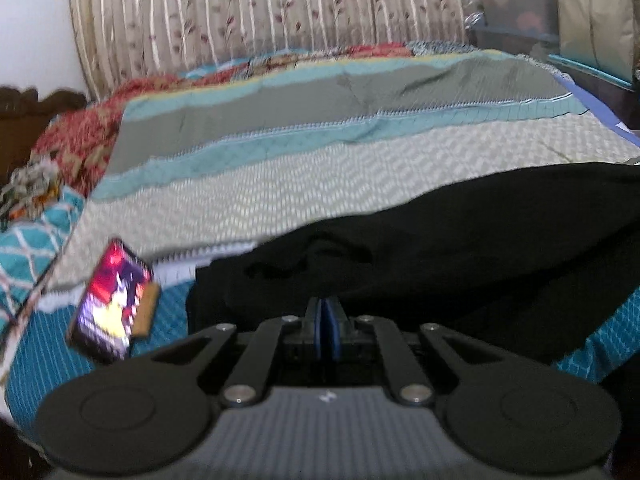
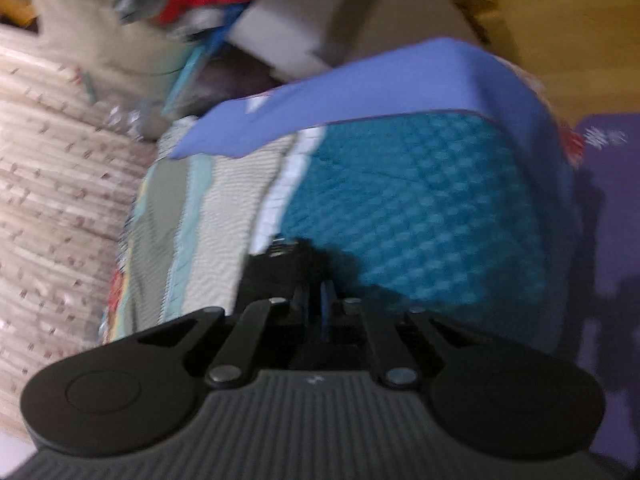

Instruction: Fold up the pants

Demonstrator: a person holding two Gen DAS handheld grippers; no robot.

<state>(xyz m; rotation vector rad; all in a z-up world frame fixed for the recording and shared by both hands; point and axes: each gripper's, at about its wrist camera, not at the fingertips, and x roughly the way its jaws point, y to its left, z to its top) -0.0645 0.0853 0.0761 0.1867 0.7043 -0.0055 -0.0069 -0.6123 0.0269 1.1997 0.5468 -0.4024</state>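
Note:
Black pants (image 1: 440,240) lie spread on the bed's teal and grey quilt (image 1: 320,168), filling the lower right of the left wrist view. My left gripper (image 1: 327,304) is shut with its blue pads together at the near edge of the pants; black cloth seems pinched between them. In the blurred right wrist view my right gripper (image 2: 316,276) is shut on a bit of black pants fabric (image 2: 336,268), held above the teal quilt (image 2: 420,208).
A phone with a lit screen (image 1: 114,300) lies on the bed to the left of the pants. A floral curtain (image 1: 260,12) hangs behind the bed. Storage boxes (image 1: 520,4) stand at the back right. A blue sheet (image 2: 360,92) covers the bed's corner.

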